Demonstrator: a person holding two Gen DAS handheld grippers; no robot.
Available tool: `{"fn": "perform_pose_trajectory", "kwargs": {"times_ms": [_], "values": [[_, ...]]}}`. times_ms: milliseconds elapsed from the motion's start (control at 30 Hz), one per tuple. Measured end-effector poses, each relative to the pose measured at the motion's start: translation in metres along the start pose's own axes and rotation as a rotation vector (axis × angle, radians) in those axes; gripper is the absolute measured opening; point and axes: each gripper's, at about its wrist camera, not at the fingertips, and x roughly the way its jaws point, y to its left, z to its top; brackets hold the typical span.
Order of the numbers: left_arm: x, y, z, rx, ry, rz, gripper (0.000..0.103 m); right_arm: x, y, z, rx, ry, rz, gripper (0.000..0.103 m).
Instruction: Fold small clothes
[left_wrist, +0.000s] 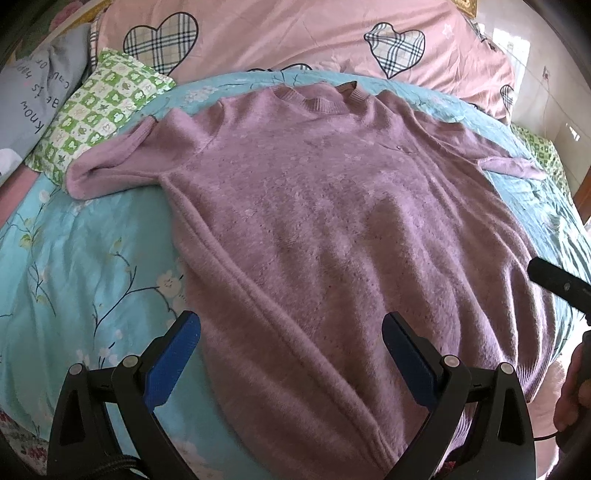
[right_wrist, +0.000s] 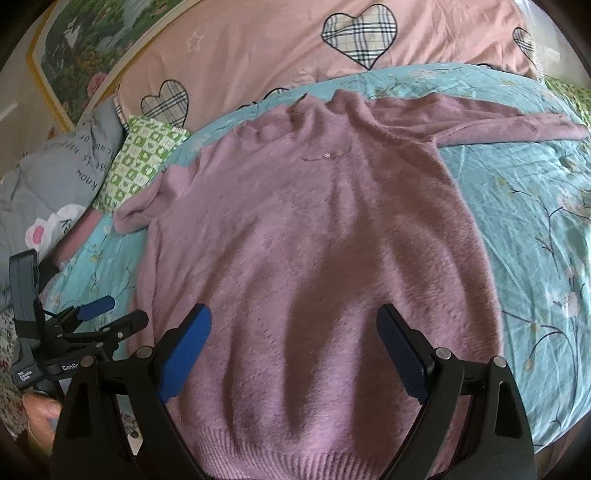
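sweater (left_wrist: 325, 206): we find it face up and spread flat on the bed (left_wrist: 92, 266), collar (left_wrist: 317, 98) far from us, hem (right_wrist: 295, 454) nearest. it covers the middle of the teal floral sheet.
sleeves: both lie out to the sides. the left sleeve (left_wrist: 110, 162) reaches toward the green checked pillow (left_wrist: 99, 110); the right sleeve (right_wrist: 517, 127) runs toward the far right edge of the bed. neither is folded in.
body: no fold line that we can see. a few soft ridges run lengthwise; otherwise the cloth is smooth.
left tongs (left_wrist: 291, 354): apart, blue pads wide, hovering over the lower left side of the sweater near its side edge. nothing between the pads; we cannot tell if they touch the cloth.
right tongs (right_wrist: 295, 354): apart, wide, above the lower middle of the sweater just short of the hem. nothing gripped.
done so far: we judge only the laying out is finished. the garment looks ready to fold.
left to do: by our reading, all of the folding: sleeves in, sides in, then hem up toward the collar.
step in hand: we take it as the approach to a first grasp, probably at the hem or lower sides.
surroundings: pink quilt with plaid hearts (left_wrist: 295, 37) behind the collar, a grey printed cloth (left_wrist: 33, 96) at far left. both are clear of the sweater.
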Motion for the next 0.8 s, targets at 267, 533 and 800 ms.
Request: {"fn": "perform_pose_trajectory", "kwargs": {"times_ms": [267, 533, 800], "values": [[0.018, -0.009, 0.021, -0.001, 0.057, -0.02, 0.099, -0.011, -0.057, 0.025, 0.158, -0.039, -0.025, 0.091], [0.04, -0.013, 0.066, 0.024, 0.093, -0.025, 0.099, -0.031, -0.142, 0.081, 0.305, -0.124, -0.103, 0.091], [0.063, 0.008, 0.129, -0.045, 0.09, -0.03, 0.099, -0.041, -0.259, 0.178, 0.405, -0.219, -0.274, 0.072]]}}
